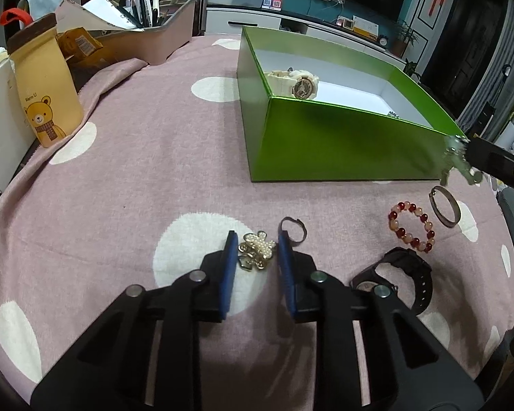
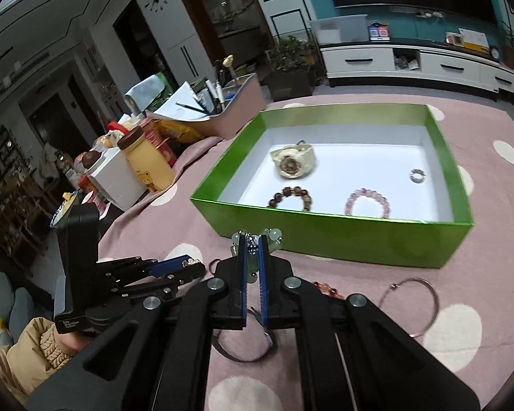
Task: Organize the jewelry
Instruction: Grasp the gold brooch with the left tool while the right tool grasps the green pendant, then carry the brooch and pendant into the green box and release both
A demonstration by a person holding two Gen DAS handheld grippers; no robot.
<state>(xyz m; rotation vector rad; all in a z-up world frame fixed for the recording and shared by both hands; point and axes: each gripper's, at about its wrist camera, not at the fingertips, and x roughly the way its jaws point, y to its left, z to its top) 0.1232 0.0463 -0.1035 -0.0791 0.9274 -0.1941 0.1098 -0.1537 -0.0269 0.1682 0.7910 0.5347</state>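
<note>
Right claw (image 2: 253, 253) raised, clamped on jade bracelet (image 2: 253, 239); left claw (image 1: 257, 250) low, parted around pearl brooch (image 1: 257, 252).

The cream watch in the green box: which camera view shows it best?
The right wrist view: the cream watch lies fully visible on the green box floor. In the left wrist view the box wall hides part of it.

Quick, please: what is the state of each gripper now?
Left gripper: open, fingers on both sides of the pearl brooch.
Right gripper: shut on the green bead bracelet.
</note>
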